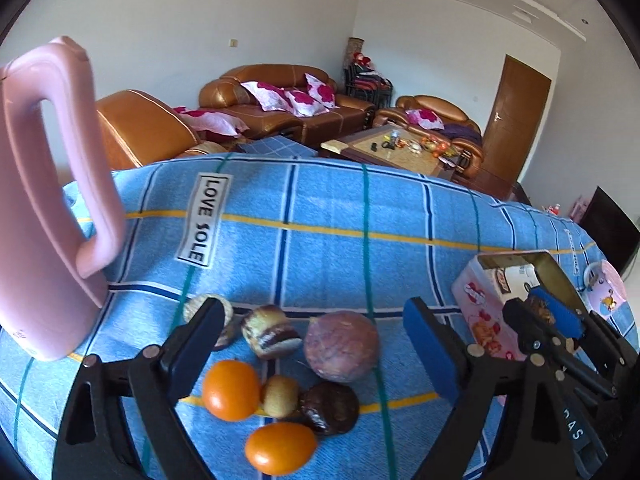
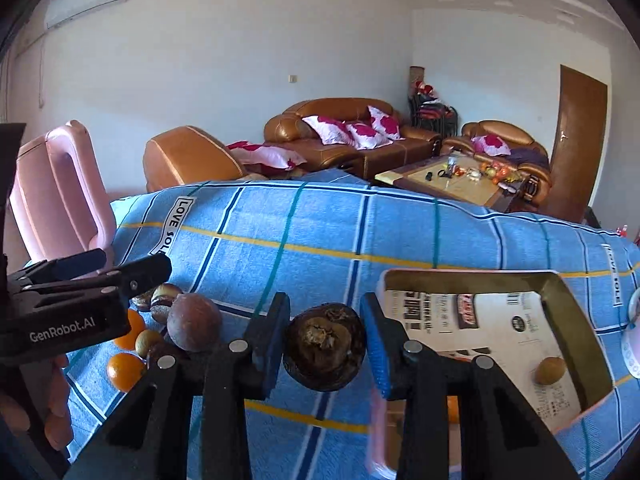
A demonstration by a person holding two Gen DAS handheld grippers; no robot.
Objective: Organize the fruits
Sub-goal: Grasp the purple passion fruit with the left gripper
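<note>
A heap of fruit lies on the blue checked cloth (image 1: 320,216): two oranges (image 1: 230,390) (image 1: 280,448), a round purple fruit (image 1: 340,346), a dark brown fruit (image 1: 330,402) and several small brown ones. My left gripper (image 1: 314,320) stands open just above this heap, its fingers either side of the purple fruit without touching it. My right gripper (image 2: 325,336) is shut on a dark brown wrinkled fruit (image 2: 324,346), lifted off the cloth beside the open pink tin box (image 2: 468,274). One small tan fruit (image 2: 550,370) lies inside the box.
A tall pink jug (image 1: 40,220) stands at the table's left, close to the left gripper. A pink round item (image 1: 608,292) lies right of the box. A hand (image 2: 56,400) holds the left gripper (image 2: 120,268). Brown sofas (image 1: 272,96) and a coffee table (image 1: 392,148) stand beyond the far edge.
</note>
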